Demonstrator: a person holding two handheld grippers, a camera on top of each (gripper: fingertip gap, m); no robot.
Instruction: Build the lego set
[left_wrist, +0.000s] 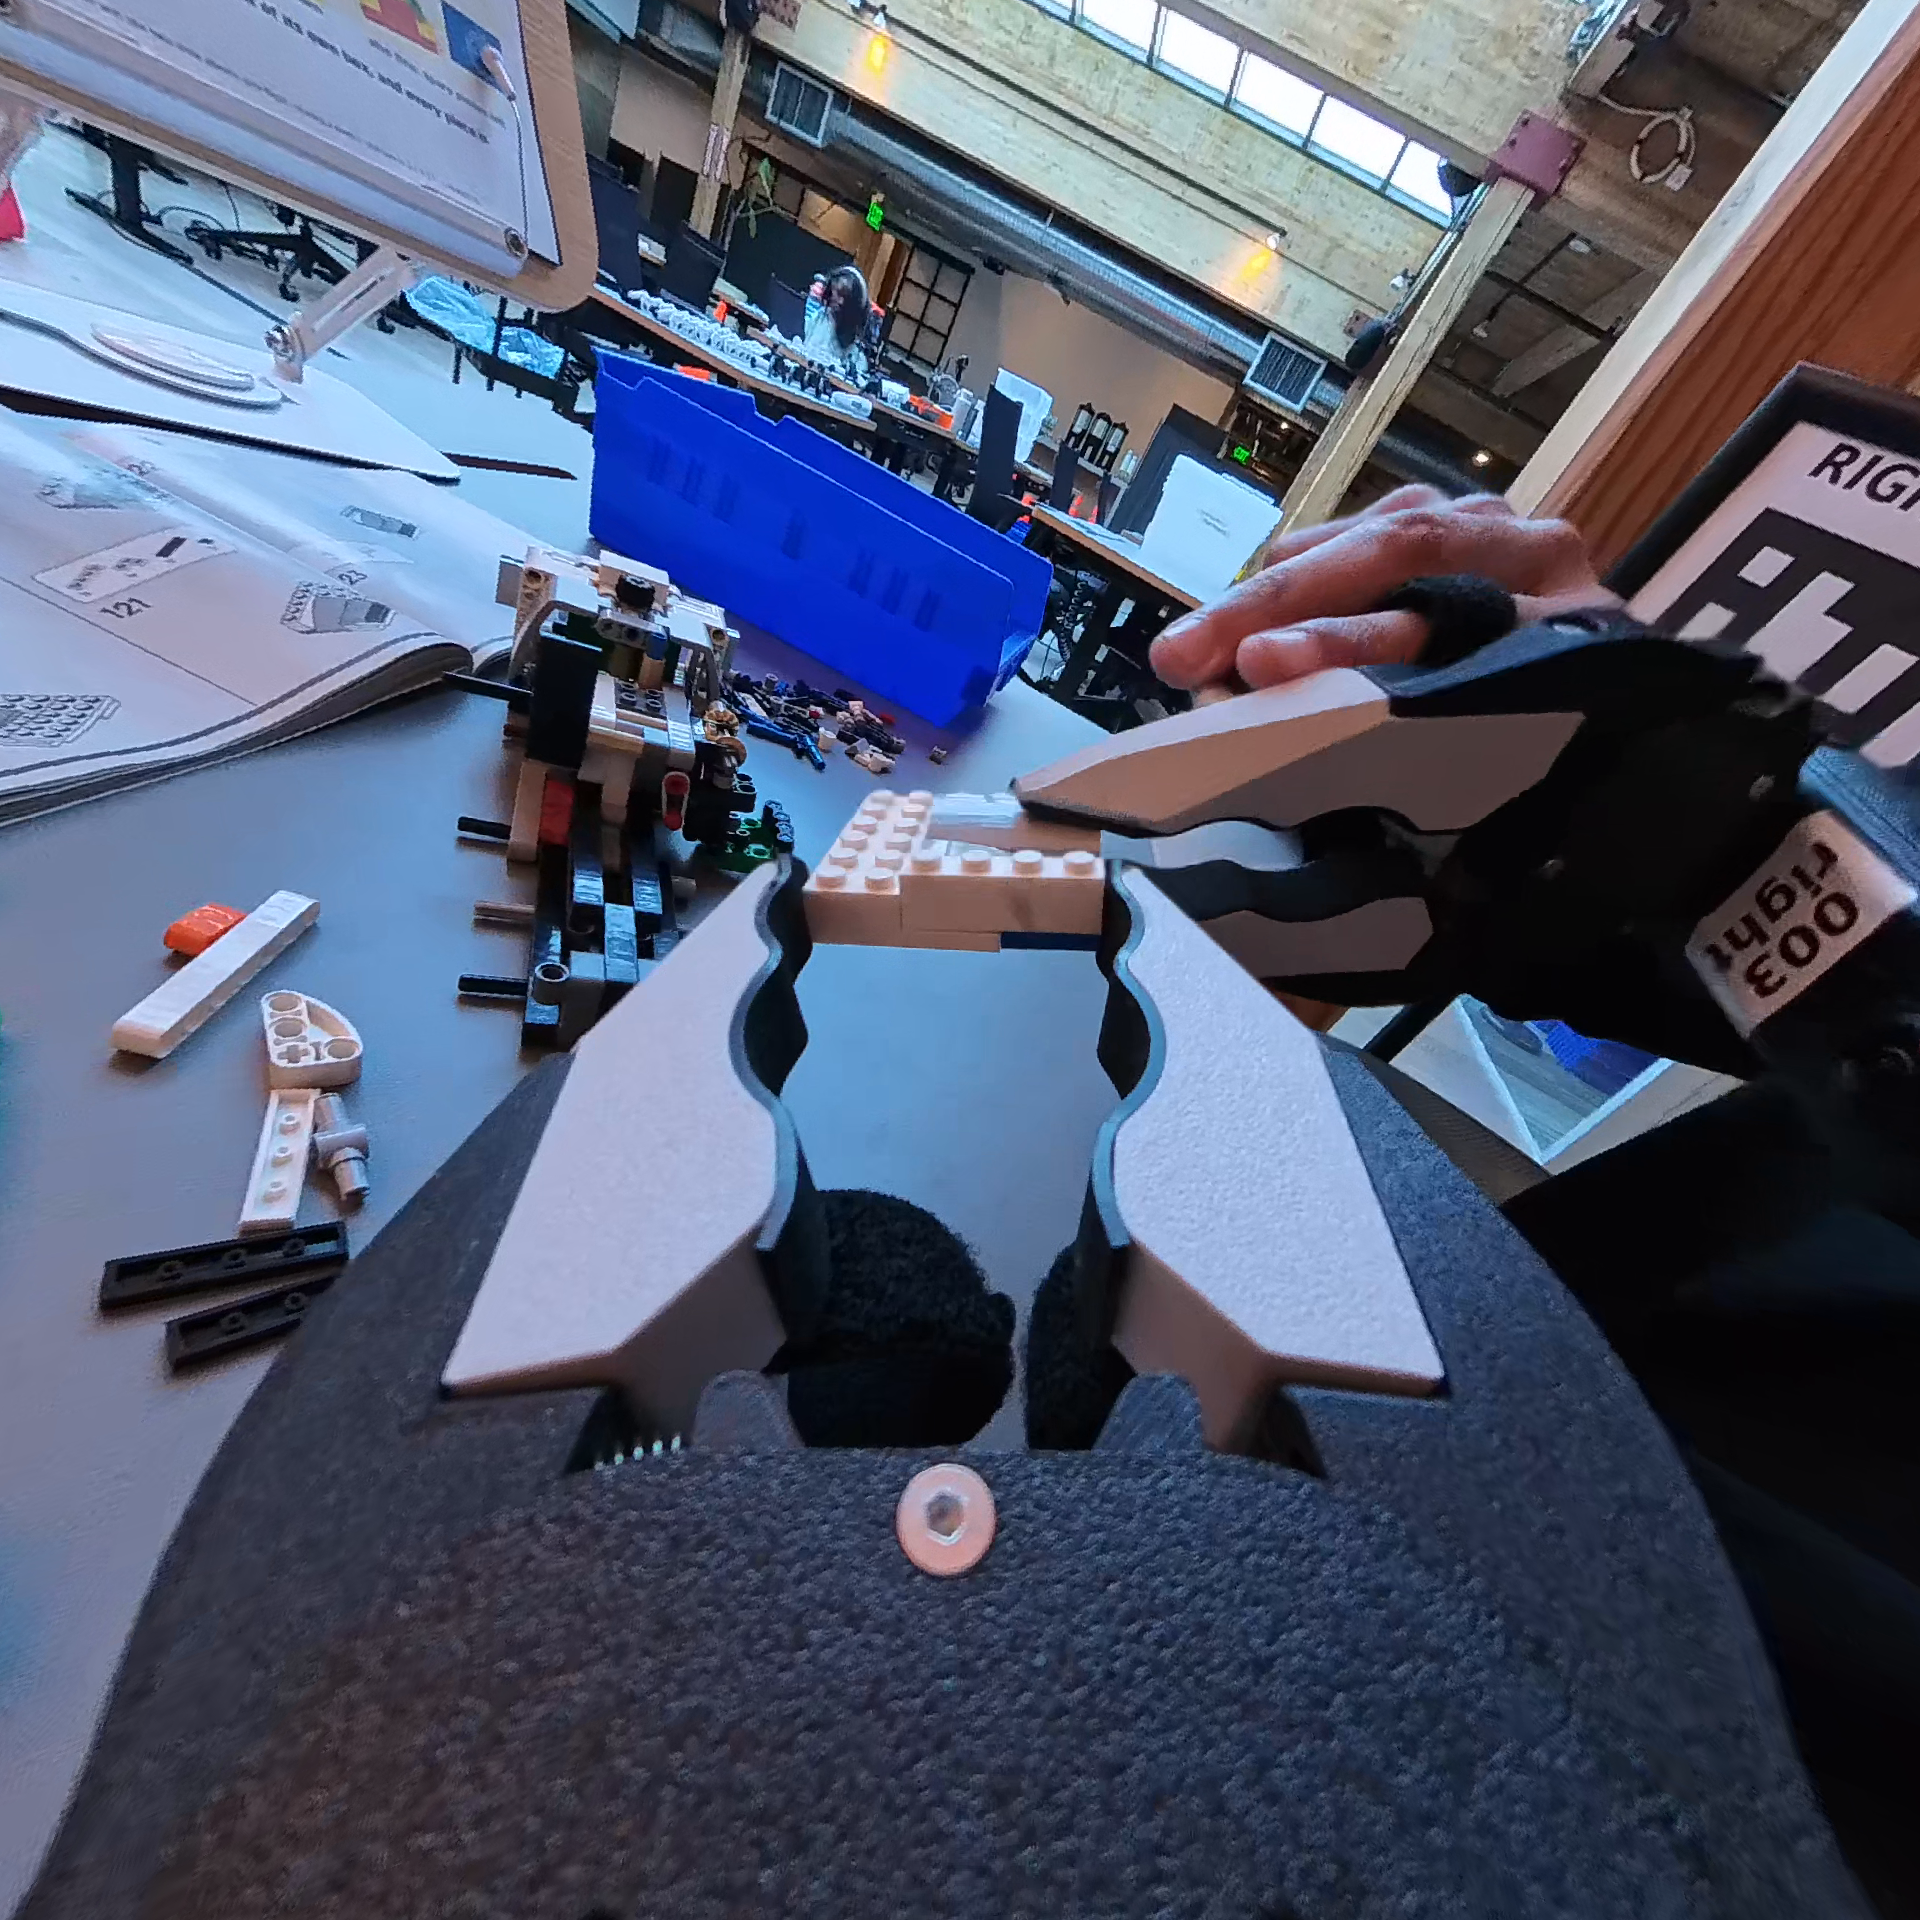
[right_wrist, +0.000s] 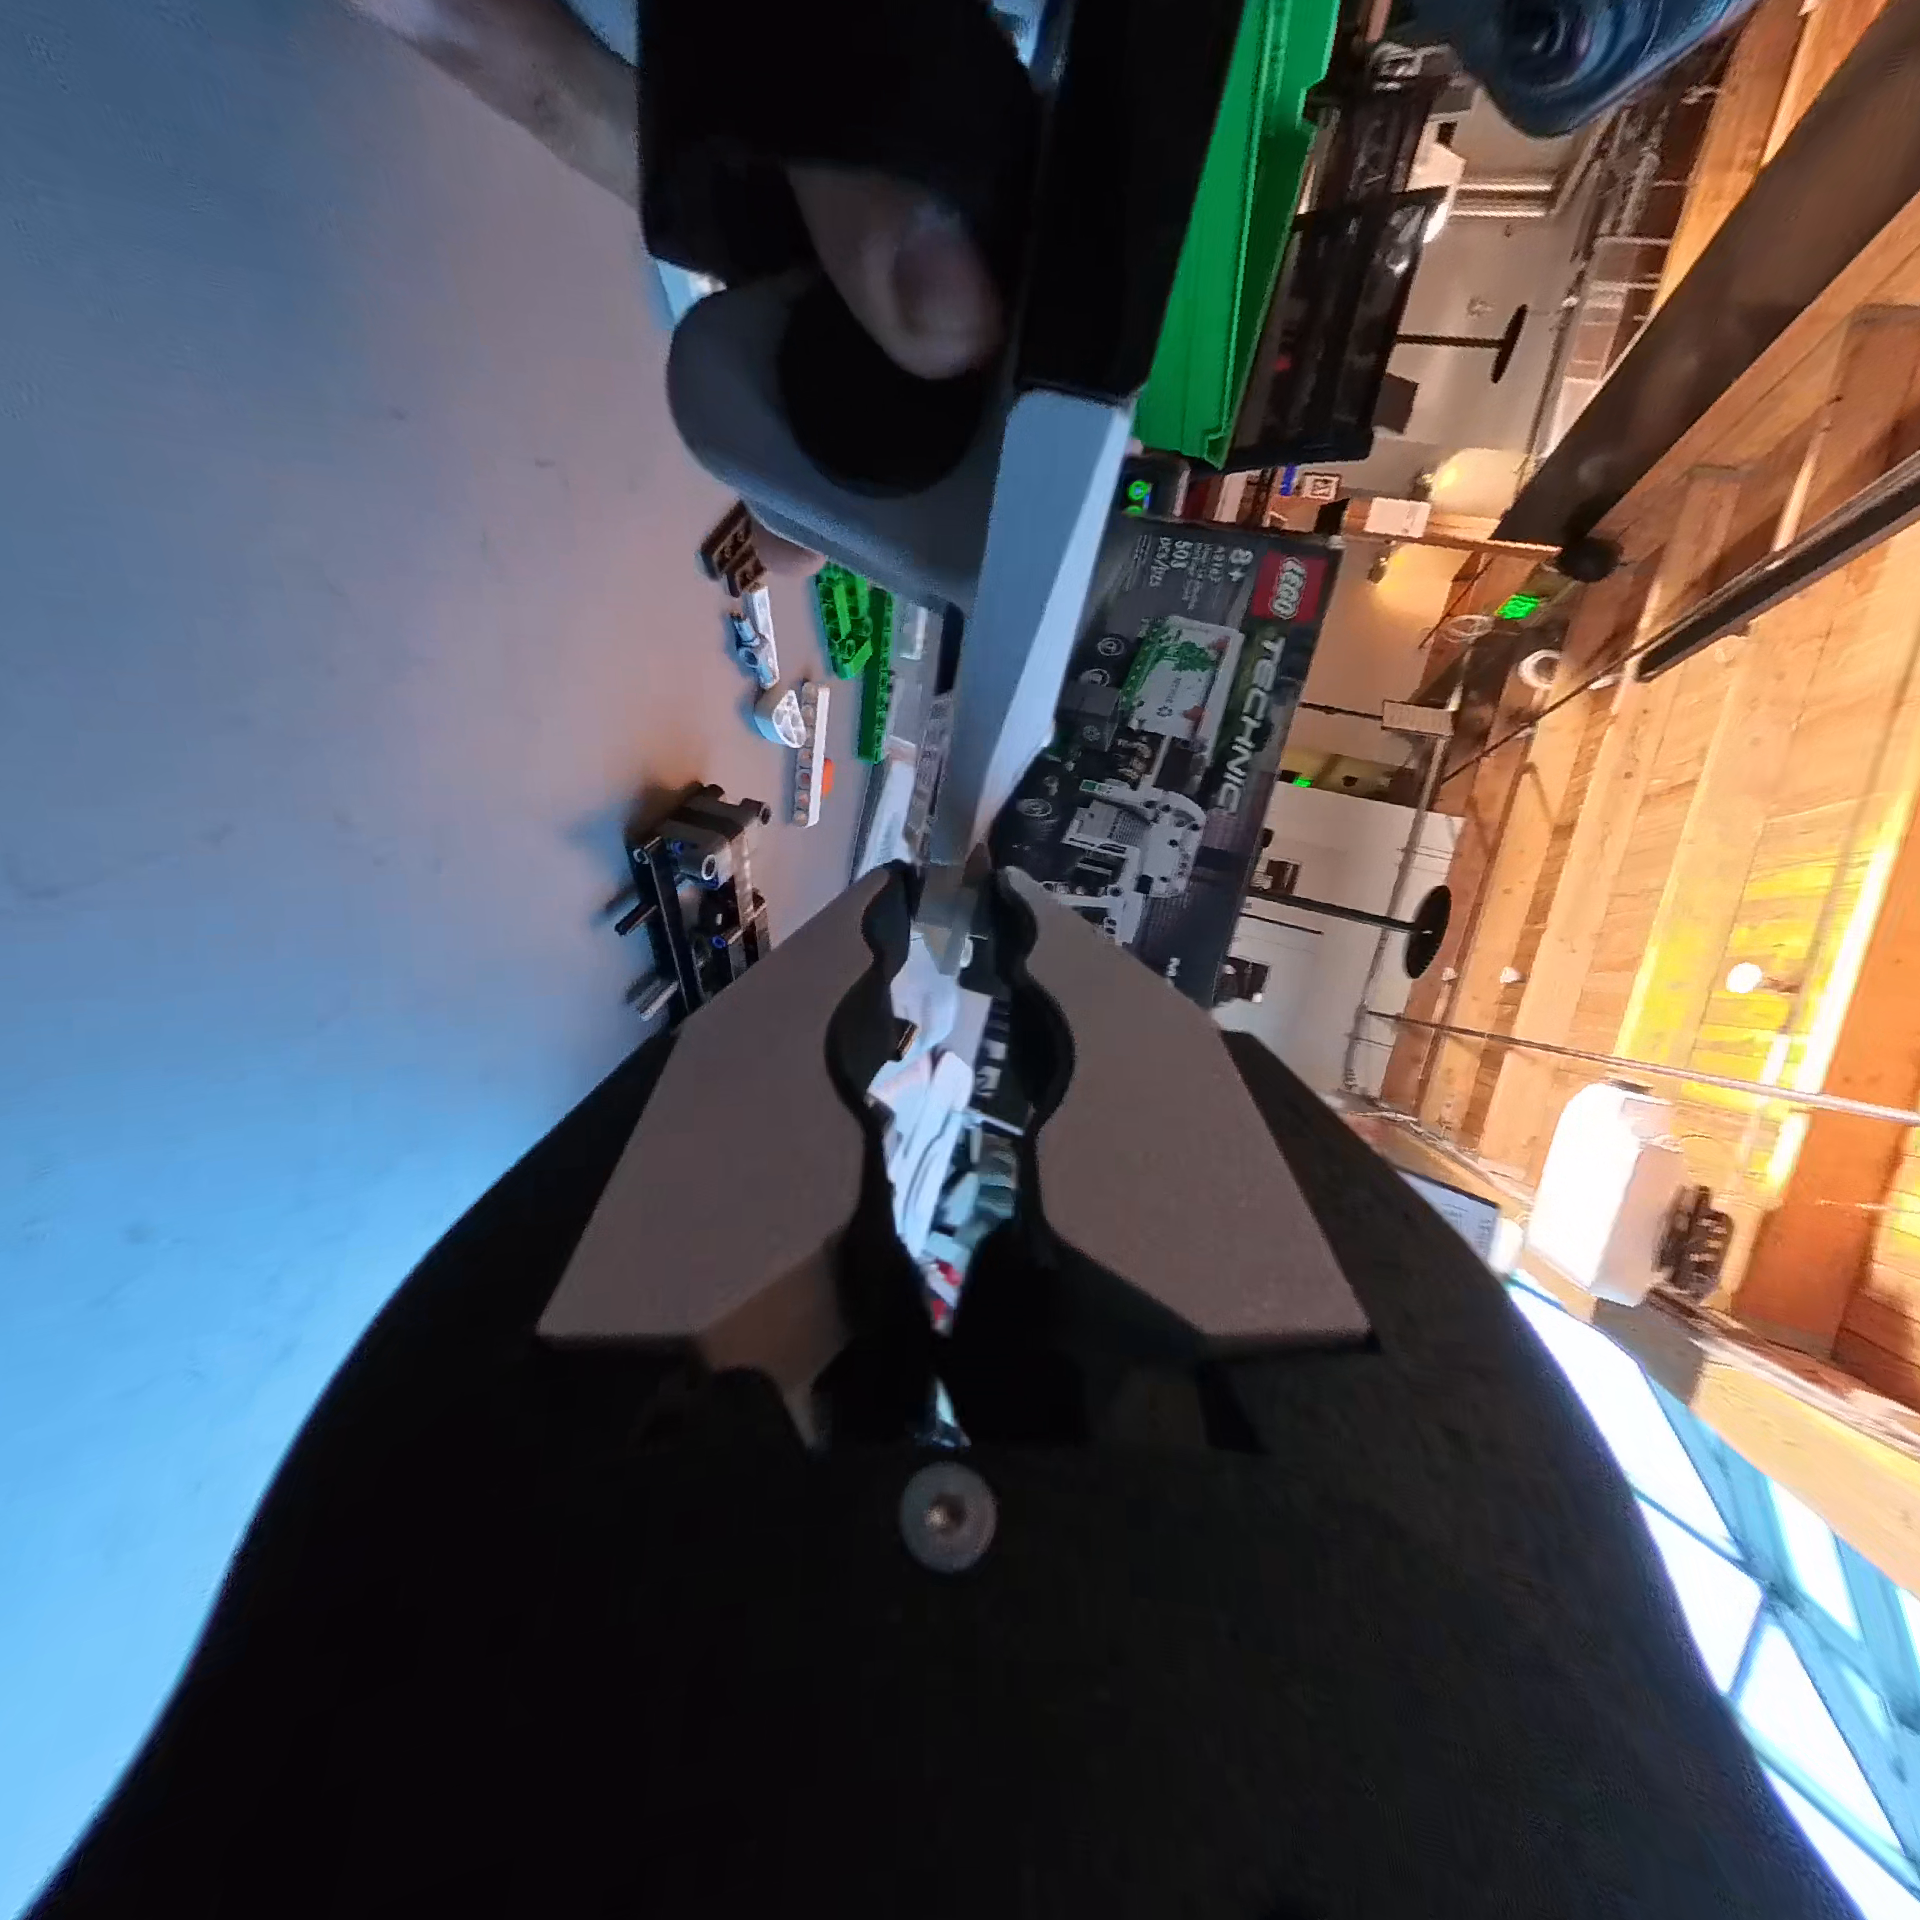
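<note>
My left gripper (left_wrist: 951, 902) is shut on a white studded plate assembly (left_wrist: 914, 868), pinching its two ends and holding it above the dark table (left_wrist: 312, 831). My right gripper (left_wrist: 1060, 821) comes in from the right and is shut on the same assembly's right side, one finger on top and one underneath. In the right wrist view the right gripper (right_wrist: 951, 894) has its fingers nearly together, with a pale piece of the assembly (right_wrist: 943, 925) between the tips. A partly built white and black model (left_wrist: 613, 717) stands on the table behind.
A blue bin (left_wrist: 821, 551) stands behind small loose parts (left_wrist: 821, 727). An open instruction booklet (left_wrist: 156, 623) lies at the left. A white beam (left_wrist: 213, 971), an orange piece (left_wrist: 203, 925) and black plates (left_wrist: 223, 1262) lie front left. The set's box (right_wrist: 1174, 748) and green parts (right_wrist: 857, 634) show in the right wrist view. My left and right fingertips are right by each other.
</note>
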